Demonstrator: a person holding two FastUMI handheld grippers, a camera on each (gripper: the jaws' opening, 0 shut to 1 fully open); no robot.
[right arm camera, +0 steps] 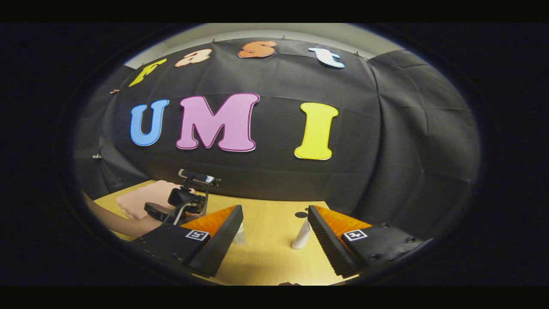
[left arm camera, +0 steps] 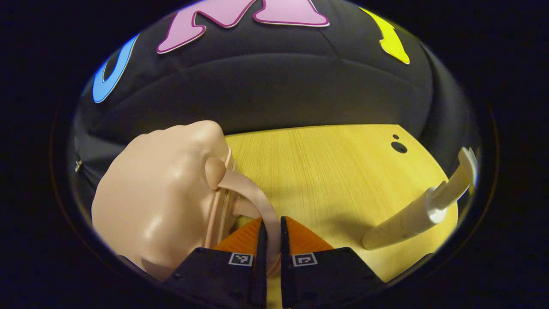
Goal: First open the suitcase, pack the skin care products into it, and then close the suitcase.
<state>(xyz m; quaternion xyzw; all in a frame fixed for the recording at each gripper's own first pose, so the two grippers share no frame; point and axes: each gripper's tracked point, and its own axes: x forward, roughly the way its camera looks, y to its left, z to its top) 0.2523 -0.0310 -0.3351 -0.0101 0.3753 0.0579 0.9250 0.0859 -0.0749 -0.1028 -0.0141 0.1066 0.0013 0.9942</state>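
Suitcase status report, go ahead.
Left gripper shut on the handle strap of the closed suitcase. Right gripper open, held above the table. Tube upright, not yet packed.

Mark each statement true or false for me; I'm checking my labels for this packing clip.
1. The left gripper is shut on the suitcase's strap handle. True.
2. The right gripper is clamped on a tube. False: it stands open, holding nothing.
3. The suitcase is black. False: it is a pale peach shell.
4. A cream tube lies on the wooden table, apart from the suitcase. True.
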